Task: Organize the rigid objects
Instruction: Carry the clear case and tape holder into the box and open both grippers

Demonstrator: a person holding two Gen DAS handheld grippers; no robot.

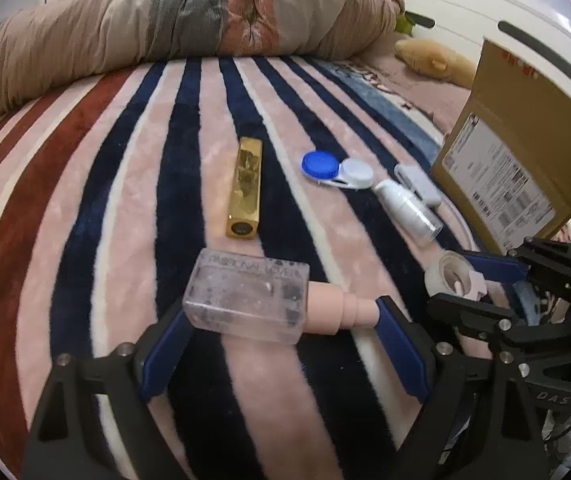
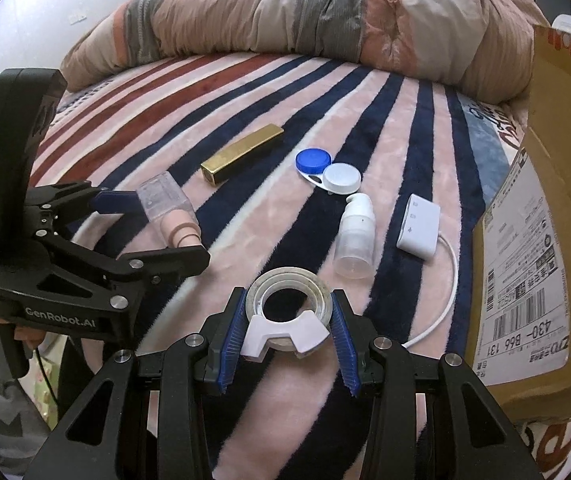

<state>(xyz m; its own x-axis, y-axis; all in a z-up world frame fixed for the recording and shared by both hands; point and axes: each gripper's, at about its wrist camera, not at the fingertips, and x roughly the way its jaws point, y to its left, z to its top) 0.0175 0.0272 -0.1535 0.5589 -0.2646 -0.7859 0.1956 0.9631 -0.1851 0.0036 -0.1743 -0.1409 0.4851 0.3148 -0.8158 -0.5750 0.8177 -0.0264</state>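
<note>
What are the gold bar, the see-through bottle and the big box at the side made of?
Gold bar: probably polished metal or metallised plastic, since its faces mirror the room.
See-through bottle, held in the left gripper: clear hard plastic or glass, hard to say which; its pink cap looks matt plastic.
Box: brown corrugated cardboard, with a printed paper shipping label stuck on it.

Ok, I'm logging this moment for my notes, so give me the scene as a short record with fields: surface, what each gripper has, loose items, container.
surface: striped blanket on a bed
left gripper: closed on the clear bottle, lengthwise, base to pink cap
right gripper: closed on the tape roll
loose items: gold bar, contact lens case, white pump bottle, white adapter with cable
container: cardboard box, on the right side
</note>
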